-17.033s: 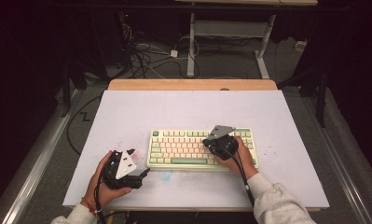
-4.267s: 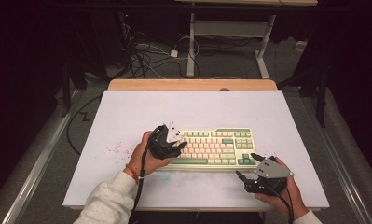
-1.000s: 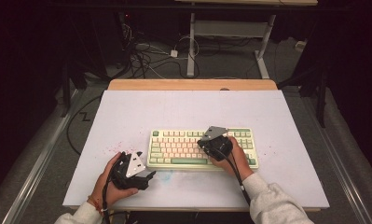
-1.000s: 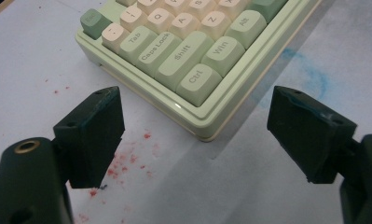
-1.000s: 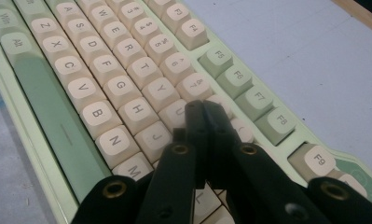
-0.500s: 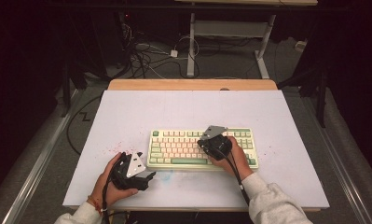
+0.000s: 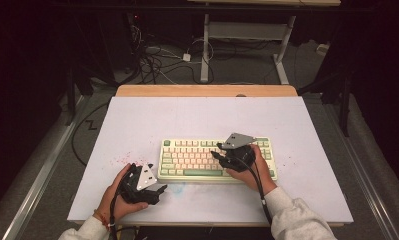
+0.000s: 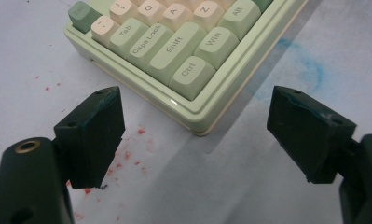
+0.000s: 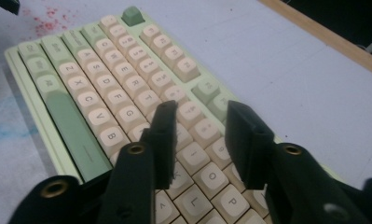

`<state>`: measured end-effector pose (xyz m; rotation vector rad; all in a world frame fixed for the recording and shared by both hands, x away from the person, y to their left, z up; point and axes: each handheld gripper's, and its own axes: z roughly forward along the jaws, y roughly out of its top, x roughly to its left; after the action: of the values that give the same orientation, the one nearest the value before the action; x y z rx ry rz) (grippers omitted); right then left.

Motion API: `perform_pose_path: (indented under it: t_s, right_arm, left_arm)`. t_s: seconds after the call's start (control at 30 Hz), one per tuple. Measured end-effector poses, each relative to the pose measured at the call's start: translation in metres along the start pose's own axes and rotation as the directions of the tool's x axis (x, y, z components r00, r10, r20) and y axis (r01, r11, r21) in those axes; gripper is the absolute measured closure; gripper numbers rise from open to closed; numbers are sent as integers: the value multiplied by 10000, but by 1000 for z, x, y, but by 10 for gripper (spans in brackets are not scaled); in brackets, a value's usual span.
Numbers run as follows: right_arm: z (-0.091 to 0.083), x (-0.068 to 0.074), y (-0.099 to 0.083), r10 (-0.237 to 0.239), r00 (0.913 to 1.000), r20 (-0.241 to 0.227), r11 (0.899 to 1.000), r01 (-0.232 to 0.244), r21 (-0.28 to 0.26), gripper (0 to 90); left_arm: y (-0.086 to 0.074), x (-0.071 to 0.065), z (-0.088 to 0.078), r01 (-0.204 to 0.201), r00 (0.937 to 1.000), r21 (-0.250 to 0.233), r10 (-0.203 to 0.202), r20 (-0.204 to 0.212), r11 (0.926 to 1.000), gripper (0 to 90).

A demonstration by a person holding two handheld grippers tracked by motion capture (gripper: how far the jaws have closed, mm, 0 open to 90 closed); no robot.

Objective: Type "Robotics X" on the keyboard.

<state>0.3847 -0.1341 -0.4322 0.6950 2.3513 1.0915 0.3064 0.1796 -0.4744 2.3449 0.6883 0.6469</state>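
Note:
A pale green keyboard (image 7: 197, 157) with cream keys lies on the white table (image 7: 202, 120), right of centre. My right gripper (image 7: 217, 151) hovers over the keyboard's right half and points left. Its jaws have just been opening and now stand partly apart with nothing between them. In the right gripper view the right gripper (image 9: 202, 109) sits just above the letter keys of the keyboard (image 9: 95, 93). My left gripper (image 7: 158, 191) rests near the table's front edge, open and holding nothing. In the left gripper view the left gripper (image 8: 197, 100) faces the front left corner of the keyboard (image 8: 174, 46).
Red specks (image 7: 119, 161) mark the table left of the keyboard, and a blue smear (image 8: 309, 70) lies by its front corner. A wooden strip (image 7: 207, 90) borders the far edge. Cables (image 7: 157, 60) and desk legs (image 7: 205, 50) lie beyond on the floor.
The right gripper's jaws have parted over the keyboard's right half. Both hands stay about where they were a second ago.

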Motion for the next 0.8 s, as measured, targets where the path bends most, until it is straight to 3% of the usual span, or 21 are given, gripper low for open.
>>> perform_pose_path:
  t_s: [0.17,0.33,0.57,0.8]
  right_arm:
    - [-7,1,2,-97,9999,50,9991,99,-406,405]
    - [-13,2,3,-97,9992,388,9974,125,-717,291]
    - [-24,2,2,-56,9970,771,9963,121,-852,233]
    - [-36,2,0,-141,9952,967,9941,244,-1058,232]
  left_arm:
    - [0,0,0,46,10000,-40,-46,7,10000,179]
    - [0,0,-1,37,10000,-46,-37,-68,10000,179]
    - [0,1,-3,208,9998,-116,-209,-54,9997,196]
    - [1,1,-4,352,9994,-318,-351,14,9989,205]
